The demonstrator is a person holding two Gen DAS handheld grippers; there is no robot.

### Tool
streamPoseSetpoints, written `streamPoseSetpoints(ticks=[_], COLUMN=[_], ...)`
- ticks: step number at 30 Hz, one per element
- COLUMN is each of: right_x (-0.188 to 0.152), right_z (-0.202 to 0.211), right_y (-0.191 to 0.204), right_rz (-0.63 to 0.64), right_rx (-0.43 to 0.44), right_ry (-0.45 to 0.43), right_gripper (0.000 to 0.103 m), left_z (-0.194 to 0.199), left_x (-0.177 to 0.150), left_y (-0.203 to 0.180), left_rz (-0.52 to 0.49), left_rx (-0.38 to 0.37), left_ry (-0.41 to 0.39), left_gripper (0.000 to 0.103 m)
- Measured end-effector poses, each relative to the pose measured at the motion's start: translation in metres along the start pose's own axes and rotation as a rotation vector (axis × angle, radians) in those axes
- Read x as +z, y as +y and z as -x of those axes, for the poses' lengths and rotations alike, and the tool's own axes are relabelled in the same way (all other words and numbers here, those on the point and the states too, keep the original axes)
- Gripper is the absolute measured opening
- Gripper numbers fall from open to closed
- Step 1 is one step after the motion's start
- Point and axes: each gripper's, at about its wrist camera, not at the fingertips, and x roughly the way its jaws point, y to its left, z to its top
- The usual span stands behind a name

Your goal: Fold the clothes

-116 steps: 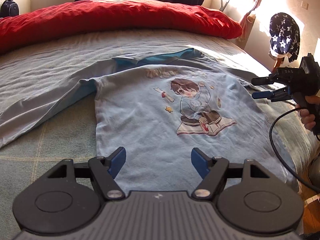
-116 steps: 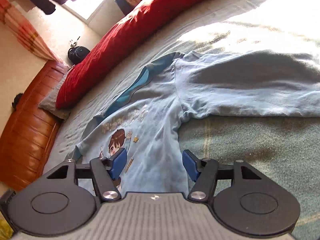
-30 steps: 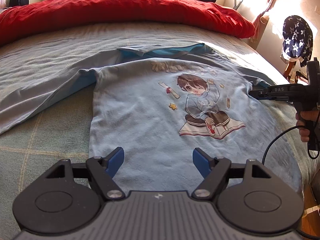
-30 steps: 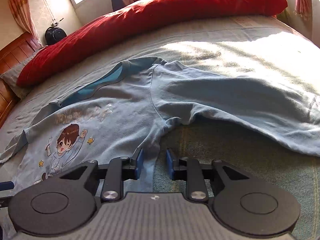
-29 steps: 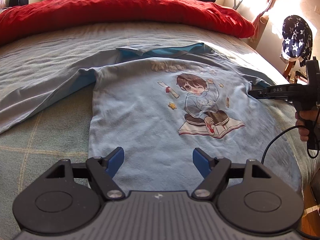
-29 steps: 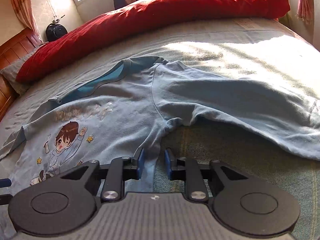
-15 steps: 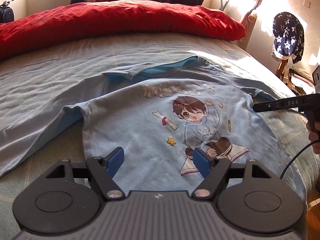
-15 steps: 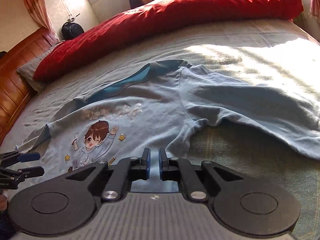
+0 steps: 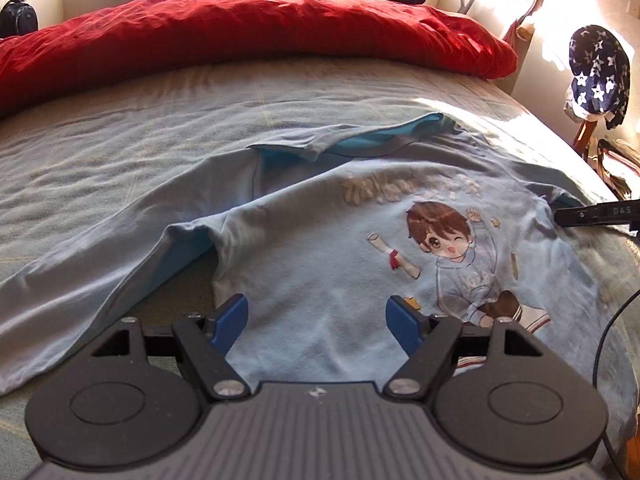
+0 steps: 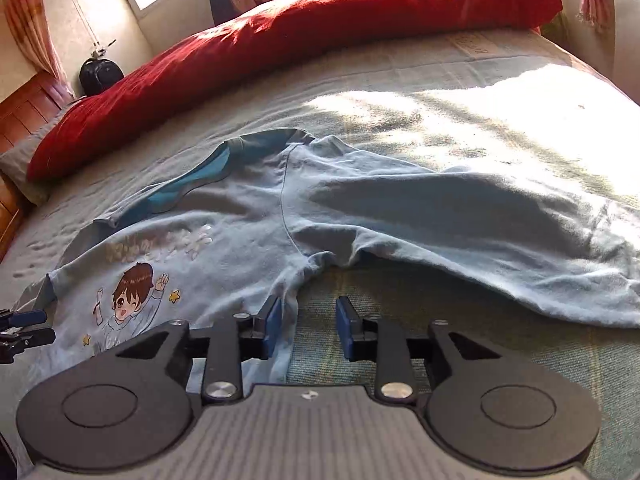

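- Your left hand-held gripper (image 9: 316, 320) hangs wide open over the blue shirt (image 9: 320, 248).
- Your right hand-held gripper (image 10: 306, 328) has just been opening, released, the shirt's side edge between its jaws.

Long-sleeved shirt (image 9: 320, 248) laid flat on the bed (image 9: 120, 136), print side up.

The duvet (image 9: 240, 28) lies bunched across the bed's far side, behind the shirt. One sleeve (image 10: 480, 216) extends sideways from the shirt body across the bedcover. The left gripper (image 9: 316, 320) hangs over the shirt's lower body; the right gripper (image 10: 306, 328) sits at the shirt's side edge, below the armpit.
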Motion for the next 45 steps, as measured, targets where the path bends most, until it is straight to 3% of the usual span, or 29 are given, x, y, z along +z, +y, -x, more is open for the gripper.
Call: streamPoseSetpoints(ticks=[3,4,5,7,9,12,14,17,19,22,24,27,29,34,37,41,45], right_x=[0.0,-0.001,-0.001,-0.001,0.0,0.003,0.004,0.001,-0.006,-0.022,-0.031,-0.045,-0.053,-0.063,-0.078,-0.111,-0.138], right_z=[-0.017,-0.016,-0.015,-0.008,0.002,0.019,0.026,0.022,0.007,-0.006,0.005,0.024,0.038,0.063,0.054,0.04,0.058], right_y=[0.007,0.009,0.01,-0.001,-0.01,-0.02,-0.004,0.033,0.055,0.055,0.048,0.04,0.041,0.08,0.102,0.11,0.106], right_rz=[0.009,0.033,0.05,0.017,-0.007,-0.027,0.031,0.14,0.207,0.232,0.234,0.244,0.267,0.354,0.408,0.413,0.394], right_rx=[0.029,0.006,-0.015,-0.034,-0.049,-0.062,-0.015,0.051,0.047,0.007,0.016,-0.056,-0.083,-0.044,-0.025,-0.044,-0.064], right_ry=[0.016,0.016,0.015,0.013,0.01,0.004,-0.007,0.013,0.05,0.093,0.077,0.1,0.099,0.033,0.054,0.097,0.054], right_gripper=[0.034,0.018,0.009,0.007,0.004,0.013,0.015,0.031,0.04,0.04,0.042,0.052,0.052,0.066,0.066,0.069,0.079], left_z=[-0.013,-0.02,-0.026,-0.034,-0.03,-0.019,-0.013,-0.014,-0.024,-0.029,-0.017,0.005,0.022,0.052,0.05,0.044,0.069], left_x=[0.007,0.007,0.006,0.001,-0.003,0.002,0.008,0.014,0.01,-0.007,-0.019,-0.035,-0.04,-0.042,-0.057,-0.095,-0.134], left_y=[-0.01,-0.011,-0.01,-0.001,0.013,0.025,0.021,0.005,-0.008,-0.013,-0.006,0.004,0.002,-0.033,-0.056,-0.077,-0.081], left_rz=[-0.023,-0.03,-0.029,-0.025,-0.002,0.052,0.045,0.007,-0.03,-0.082,-0.094,-0.1,-0.113,-0.188,-0.241,-0.292,-0.302], left_rx=[-0.002,0.024,0.052,0.112,0.107,0.126,0.076,-0.003,-0.032,0.039,0.052,0.078,0.096,0.032,0.01,0.043,0.083], left_ry=[0.009,0.023,0.042,0.086,0.078,0.1,0.073,0.053,0.085,0.115,0.123,0.145,0.136,0.055,0.07,0.121,0.06], left_gripper=[0.077,0.077,0.077,0.077,0.079,0.075,0.075,0.077,0.077,0.077,0.079,0.079,0.079,0.08,0.08,0.08,0.082])
